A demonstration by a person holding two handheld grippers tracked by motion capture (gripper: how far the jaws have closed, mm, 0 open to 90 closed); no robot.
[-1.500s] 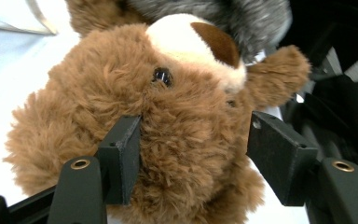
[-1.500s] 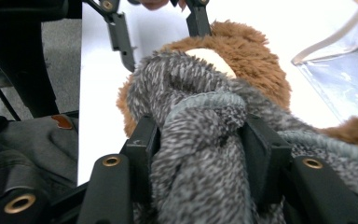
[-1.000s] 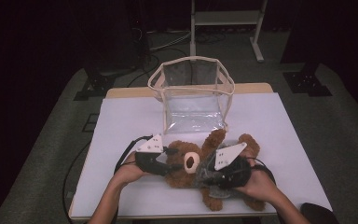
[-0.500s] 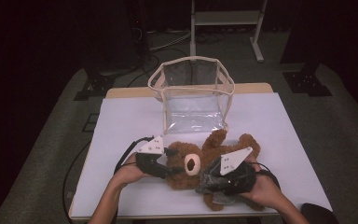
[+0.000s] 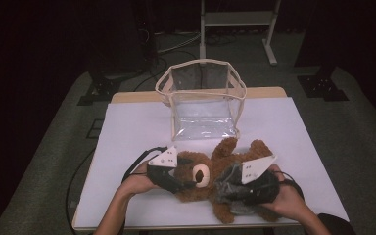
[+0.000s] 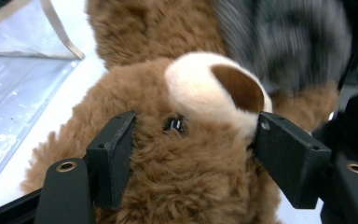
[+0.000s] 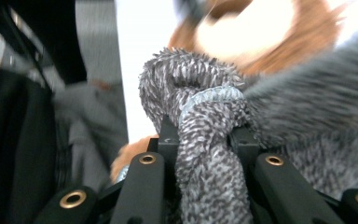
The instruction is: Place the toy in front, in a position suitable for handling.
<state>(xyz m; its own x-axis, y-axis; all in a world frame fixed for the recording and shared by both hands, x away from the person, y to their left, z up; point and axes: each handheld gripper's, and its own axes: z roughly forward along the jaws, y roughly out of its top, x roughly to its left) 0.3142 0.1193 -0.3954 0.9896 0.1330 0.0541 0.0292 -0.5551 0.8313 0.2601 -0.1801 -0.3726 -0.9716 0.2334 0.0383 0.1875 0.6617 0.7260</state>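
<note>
A brown teddy bear (image 5: 210,166) lies on its back on the white table (image 5: 127,127), partly wrapped in a grey knitted garment (image 5: 227,193). My left gripper (image 5: 188,183) reaches in from the left around the bear's head (image 6: 177,196). Its jaws have just been opening, and the pads now stand beside the fur near the eye and the pale muzzle (image 6: 214,88). My right gripper (image 5: 235,188) is shut on a bunched fold of the grey garment (image 7: 205,93), at the bear's body (image 7: 261,32).
A clear plastic bag with a beige rim (image 5: 200,63) stands open behind the bear, and its wall (image 6: 18,70) is just past the head. A metal stand (image 5: 235,19) and cables sit on the dark floor beyond the table.
My right gripper has shifted to the right with the grey garment, pulling it along the bear's body. The left hand has stayed at the head.
</note>
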